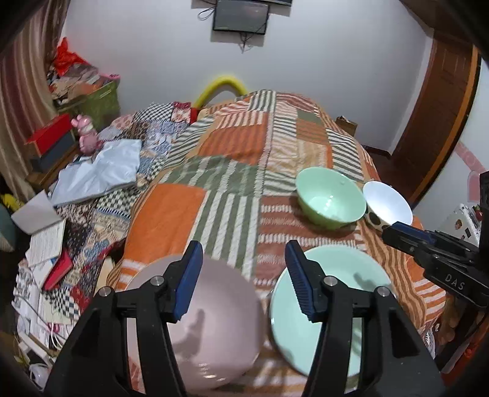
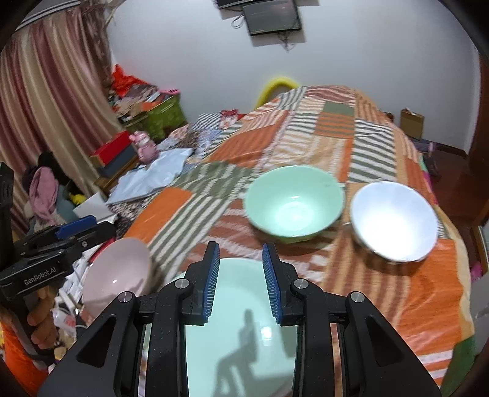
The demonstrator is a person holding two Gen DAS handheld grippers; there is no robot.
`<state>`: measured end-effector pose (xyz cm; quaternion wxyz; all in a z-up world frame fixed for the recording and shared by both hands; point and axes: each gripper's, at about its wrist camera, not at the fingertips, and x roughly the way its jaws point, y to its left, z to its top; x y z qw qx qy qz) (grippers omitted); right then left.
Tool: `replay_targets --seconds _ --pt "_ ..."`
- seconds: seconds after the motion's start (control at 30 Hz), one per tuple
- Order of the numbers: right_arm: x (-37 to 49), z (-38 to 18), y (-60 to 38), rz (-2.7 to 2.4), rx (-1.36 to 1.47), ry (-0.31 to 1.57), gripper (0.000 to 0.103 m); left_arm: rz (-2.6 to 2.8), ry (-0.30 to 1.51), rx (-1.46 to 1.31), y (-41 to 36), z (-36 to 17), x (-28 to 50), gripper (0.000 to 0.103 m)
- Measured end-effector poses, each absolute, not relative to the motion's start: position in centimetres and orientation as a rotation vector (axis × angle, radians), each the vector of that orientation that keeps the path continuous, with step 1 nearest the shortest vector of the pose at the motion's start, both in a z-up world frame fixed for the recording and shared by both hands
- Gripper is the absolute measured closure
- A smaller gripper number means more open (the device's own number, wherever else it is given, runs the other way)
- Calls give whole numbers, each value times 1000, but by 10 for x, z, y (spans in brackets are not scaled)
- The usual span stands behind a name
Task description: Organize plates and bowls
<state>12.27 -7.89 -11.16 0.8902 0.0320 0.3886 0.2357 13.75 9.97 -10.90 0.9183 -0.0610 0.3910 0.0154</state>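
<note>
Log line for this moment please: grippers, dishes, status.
left gripper: open, empty | right gripper: shut, empty | pink plate, mint plate, mint bowl, white bowl: separate on bedspread | stacking: not started

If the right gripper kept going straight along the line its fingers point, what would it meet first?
Most likely the green plate, which lies directly under and ahead of the right gripper. The green bowl sits beyond it along the same line, but depth is hard to judge through the fisheye.

White wall point(image 1: 321, 61) behind the bed point(image 1: 232, 143) with patchwork quilt, dark screen point(image 1: 240, 16) high above it, striped curtains point(image 2: 52, 100) left, wooden door point(image 1: 440, 100) right.
</note>
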Motion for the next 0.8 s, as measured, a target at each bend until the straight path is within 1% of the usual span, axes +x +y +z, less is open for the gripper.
replay_targets --seconds 0.07,0.2,0.33,0.8 --pt "129 -112 -88 467 75 808 76 19 799 -110 91 -106 147 43" --pt "139 -115 -103 435 90 812 76 -3 793 -88 78 -103 165 41" --pt "149 -121 -111 410 105 826 76 -30 798 -74 67 -106 185 32" --pt "192 -160 -115 372 132 931 76 -113 943 -32 39 -158 266 31"
